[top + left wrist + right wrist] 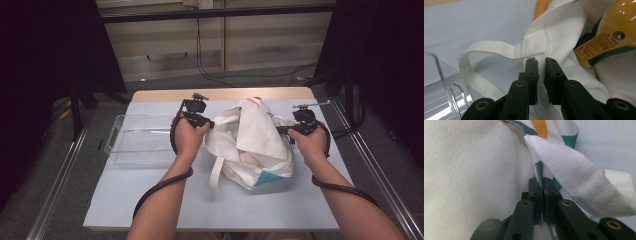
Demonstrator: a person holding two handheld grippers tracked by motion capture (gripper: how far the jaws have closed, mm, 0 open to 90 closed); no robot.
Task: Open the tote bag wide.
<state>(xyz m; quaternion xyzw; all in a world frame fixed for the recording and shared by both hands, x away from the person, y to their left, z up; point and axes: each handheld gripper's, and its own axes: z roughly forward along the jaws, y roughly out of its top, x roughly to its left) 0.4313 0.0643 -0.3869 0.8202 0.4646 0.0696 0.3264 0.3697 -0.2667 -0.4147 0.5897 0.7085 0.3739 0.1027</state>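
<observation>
The white cloth bag lies near the table's middle, between both grippers. The left gripper and right gripper each pinch its fabric edge from opposite sides.

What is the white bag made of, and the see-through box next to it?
The white bag looks like woven cloth, maybe cotton canvas: the right gripper view shows a matte, grainy weave and stitched edges. The see-through box looks like clear hard plastic, glossy, with bright reflections along its rim; it might also be acrylic.
</observation>
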